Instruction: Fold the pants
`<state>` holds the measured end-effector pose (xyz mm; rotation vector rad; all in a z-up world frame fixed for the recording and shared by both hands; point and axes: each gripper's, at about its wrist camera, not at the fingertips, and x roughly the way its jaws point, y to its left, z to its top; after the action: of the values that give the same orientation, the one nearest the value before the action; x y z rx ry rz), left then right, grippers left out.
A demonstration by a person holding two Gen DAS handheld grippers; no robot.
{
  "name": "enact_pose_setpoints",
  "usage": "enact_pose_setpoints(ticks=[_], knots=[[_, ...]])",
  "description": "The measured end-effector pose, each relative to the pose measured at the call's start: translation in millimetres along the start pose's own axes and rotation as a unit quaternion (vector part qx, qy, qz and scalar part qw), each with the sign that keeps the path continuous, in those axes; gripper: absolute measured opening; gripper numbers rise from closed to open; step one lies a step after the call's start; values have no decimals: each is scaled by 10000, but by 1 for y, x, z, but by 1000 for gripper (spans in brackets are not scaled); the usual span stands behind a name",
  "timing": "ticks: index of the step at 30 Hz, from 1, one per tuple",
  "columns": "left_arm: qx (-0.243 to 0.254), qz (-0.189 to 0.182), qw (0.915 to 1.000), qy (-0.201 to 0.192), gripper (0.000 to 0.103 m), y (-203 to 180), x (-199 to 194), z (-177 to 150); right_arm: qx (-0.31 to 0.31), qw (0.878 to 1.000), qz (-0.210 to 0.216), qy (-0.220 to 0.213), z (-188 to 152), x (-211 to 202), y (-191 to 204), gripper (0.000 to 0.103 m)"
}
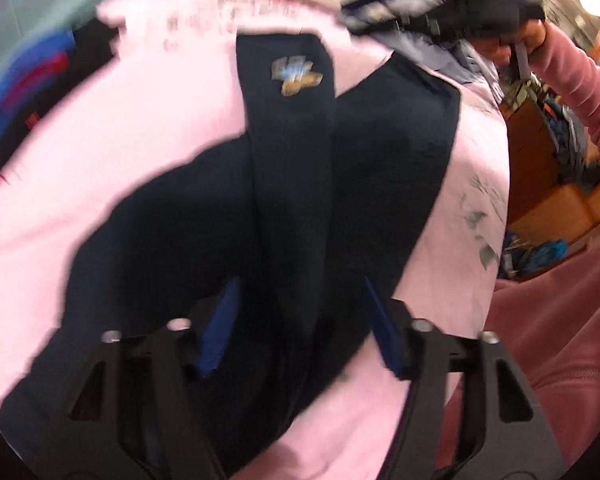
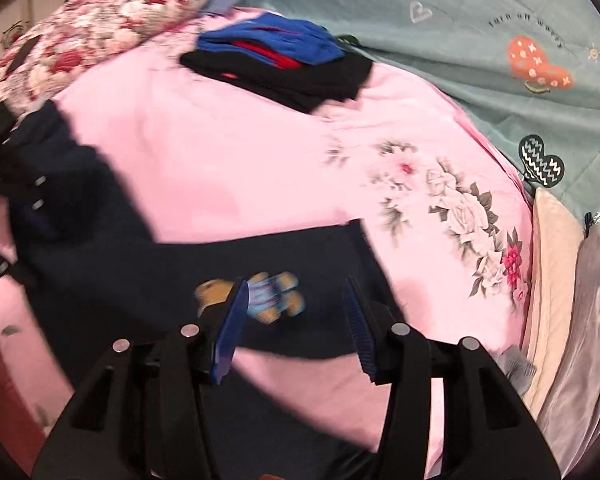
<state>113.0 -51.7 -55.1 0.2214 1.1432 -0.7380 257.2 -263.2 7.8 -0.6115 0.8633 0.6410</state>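
Dark navy pants (image 1: 300, 184) lie spread on a pink floral bedsheet (image 1: 148, 120), legs pointing away, with a small bear patch (image 1: 296, 76) on one leg. My left gripper (image 1: 298, 292) hovers open over the waist end, blue pads (image 1: 220, 332) apart with dark cloth below them. In the right wrist view the same pants (image 2: 172, 264) run from left to lower centre. My right gripper (image 2: 296, 300) stands open just above the leg end, its fingers either side of the bear patch (image 2: 276, 296). The other gripper shows at the left edge (image 2: 0, 184).
A folded pile of black, blue and red clothes (image 2: 284, 60) sits at the far side of the pink sheet (image 2: 228, 152). A floral pillow (image 2: 92, 28) lies at the far left, a teal quilt (image 2: 480, 40) behind. A person's pink sleeve (image 1: 572, 92) is at the right.
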Motion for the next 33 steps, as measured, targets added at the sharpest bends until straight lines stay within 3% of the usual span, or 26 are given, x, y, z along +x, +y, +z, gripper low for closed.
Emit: enact_pose_setpoints(ticks=[5,11,13,15,16,18,21,24,26,29,31,33], knots=[[-279,-394,9988,127,51,11,14,11,220,9978,48,629,22,66,-41,50],[-251,-711,9967,292,45,12,15,12,3,9954,205,933,36,105,-43,49],[-274,-871,9953,322,45,14,15,15,10,9946,328,987,36,111,-45,36],[-239,-1036,9937,347,45,16,14,15,-3,9936,361,1069,35,114,-44,9],[-256,-1097,9930,353,45,17,15,15,-38,9936,304,1087,34,113,-43,4],[-305,-1113,9927,342,37,18,16,17,-37,9960,243,854,34,97,-44,4],[-409,-990,9937,329,15,24,17,17,178,9993,316,-60,31,41,-52,4],[-515,-1018,9933,204,11,23,12,16,283,9905,441,-1272,3,-42,-58,4],[-362,-945,9948,66,10,11,5,15,535,9807,460,-1825,-33,-88,-60,4],[138,-594,9979,-211,10,-19,-7,10,1184,9720,487,-1971,-110,-113,-56,4],[390,-447,9978,-298,11,-34,-9,6,1759,9695,392,-1659,-168,-105,-48,4],[753,-256,9964,-303,11,-53,-3,-1,2542,9590,248,-1229,-219,-87,-50,8]])
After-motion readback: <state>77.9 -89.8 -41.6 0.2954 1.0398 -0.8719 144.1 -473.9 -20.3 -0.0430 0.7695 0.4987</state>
